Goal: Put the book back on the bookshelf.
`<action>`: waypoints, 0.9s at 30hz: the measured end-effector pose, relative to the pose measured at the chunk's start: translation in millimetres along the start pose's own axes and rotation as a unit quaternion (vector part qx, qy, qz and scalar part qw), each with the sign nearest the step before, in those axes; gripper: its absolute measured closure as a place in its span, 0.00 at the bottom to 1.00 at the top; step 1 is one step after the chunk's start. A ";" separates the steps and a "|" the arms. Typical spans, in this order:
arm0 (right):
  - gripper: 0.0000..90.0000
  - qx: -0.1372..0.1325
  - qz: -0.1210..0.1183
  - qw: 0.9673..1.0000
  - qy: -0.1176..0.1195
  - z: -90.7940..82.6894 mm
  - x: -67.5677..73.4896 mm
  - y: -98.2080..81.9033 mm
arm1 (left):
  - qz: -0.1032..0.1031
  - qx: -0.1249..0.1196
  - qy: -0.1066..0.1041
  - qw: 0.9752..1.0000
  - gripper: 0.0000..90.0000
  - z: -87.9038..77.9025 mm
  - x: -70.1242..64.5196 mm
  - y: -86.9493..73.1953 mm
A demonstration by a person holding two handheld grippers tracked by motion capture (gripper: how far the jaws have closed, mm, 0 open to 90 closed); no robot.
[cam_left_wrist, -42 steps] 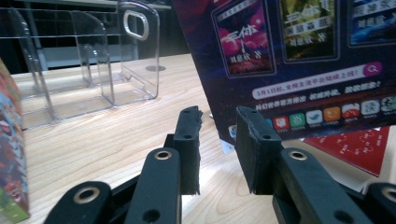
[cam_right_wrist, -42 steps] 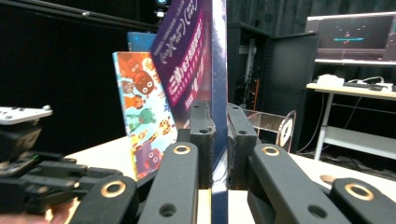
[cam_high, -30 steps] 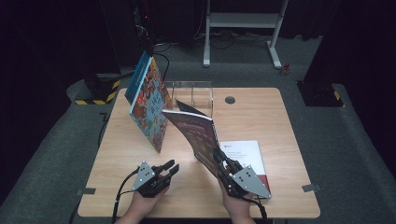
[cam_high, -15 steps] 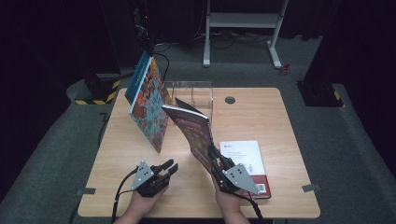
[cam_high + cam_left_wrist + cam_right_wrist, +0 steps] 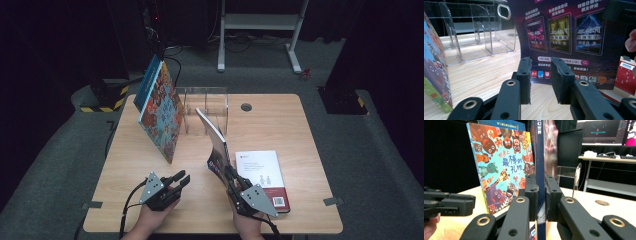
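While the right claw (image 5: pixel 231 176) pinches the dark book (image 5: pixel 216 145) upright by its spine, seemingly for the clear rack (image 5: pixel 205 107), the left claw (image 5: pixel 176 181) waits part-open, empty.

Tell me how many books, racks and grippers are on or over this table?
Books: 3, a colourful picture book, a dark magazine-like book and a white and red book.
Clear racks: 1.
Grippers: 2, left gripper, right gripper.
Total: 6.

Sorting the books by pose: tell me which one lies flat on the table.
The white-and-red book, beside the right gripper. The colourful animal book stands tilted against the clear rack; the dark book is held upright.
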State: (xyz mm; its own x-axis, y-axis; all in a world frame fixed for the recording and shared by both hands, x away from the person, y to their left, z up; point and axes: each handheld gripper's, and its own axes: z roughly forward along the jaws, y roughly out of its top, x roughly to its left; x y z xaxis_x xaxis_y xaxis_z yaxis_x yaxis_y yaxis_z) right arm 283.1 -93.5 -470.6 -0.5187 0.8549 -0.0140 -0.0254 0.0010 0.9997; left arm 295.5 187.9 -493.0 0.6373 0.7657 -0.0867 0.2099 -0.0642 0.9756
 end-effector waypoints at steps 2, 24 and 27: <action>0.91 0.002 0.001 1.000 -0.001 -2.6 0.8 -1.6 | 0.001 0.002 -0.001 1.000 0.77 0.0 -0.3 -0.2; 0.87 0.006 0.046 0.999 0.012 -11.5 16.4 -10.0 | -0.003 -0.015 -0.046 0.999 0.51 -9.8 -25.7 29.3; 0.87 0.006 0.047 0.999 0.010 -10.6 18.2 -10.2 | -0.006 -0.025 -0.049 0.998 0.45 -11.9 -35.8 41.9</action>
State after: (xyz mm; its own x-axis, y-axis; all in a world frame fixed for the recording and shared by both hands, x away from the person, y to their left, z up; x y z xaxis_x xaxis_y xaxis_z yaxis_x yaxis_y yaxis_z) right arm 264.9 -83.4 -481.4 -0.5352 0.8411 0.0788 0.0337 -0.0719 0.9968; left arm 272.6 165.3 -446.7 0.7049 0.6999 -0.1147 0.1820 -0.0222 0.9830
